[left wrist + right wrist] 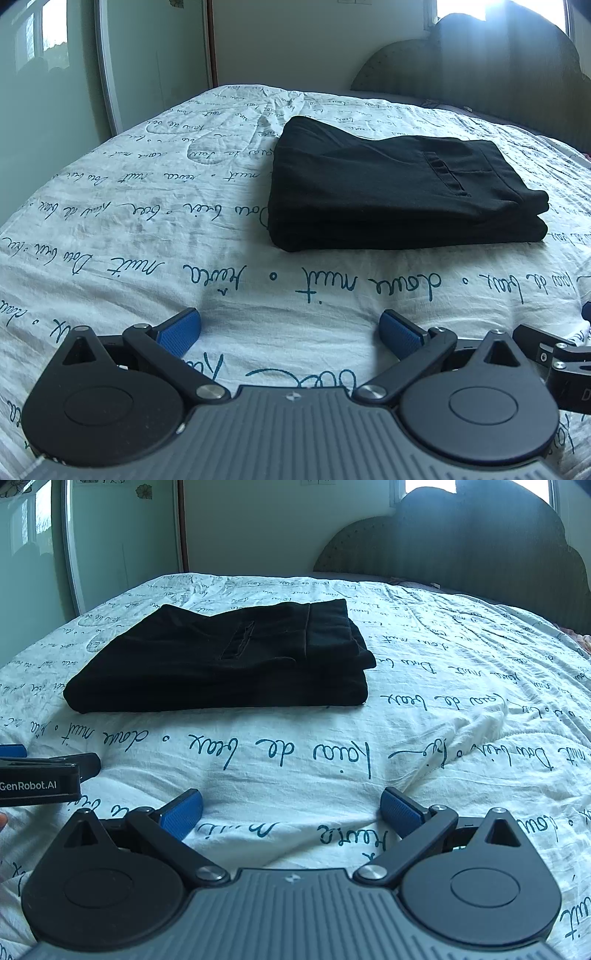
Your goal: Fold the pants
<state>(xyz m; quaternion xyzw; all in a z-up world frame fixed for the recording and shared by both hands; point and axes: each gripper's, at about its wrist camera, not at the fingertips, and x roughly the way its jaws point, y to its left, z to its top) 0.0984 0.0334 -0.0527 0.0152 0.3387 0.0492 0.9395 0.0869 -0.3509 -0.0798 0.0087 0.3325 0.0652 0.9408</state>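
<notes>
Black pants (399, 188) lie folded into a compact stack on the bed, right of centre in the left wrist view; a back pocket slit shows on top. In the right wrist view the pants (221, 664) sit left of centre. My left gripper (290, 332) is open, hovering low over the bedspread well short of the pants, its blue pads (181, 332) wide apart with nothing between them. My right gripper (291, 812) is likewise open and holds nothing, back from the stack. The left gripper's body (40, 779) shows at the left edge of the right wrist view.
A white bedspread (129, 236) printed with teal cursive script covers the bed. A dark scalloped headboard (461, 546) stands at the far right under a bright window. Sliding wardrobe doors (55, 92) line the left wall. A fingertip (3, 821) peeks in at the left edge.
</notes>
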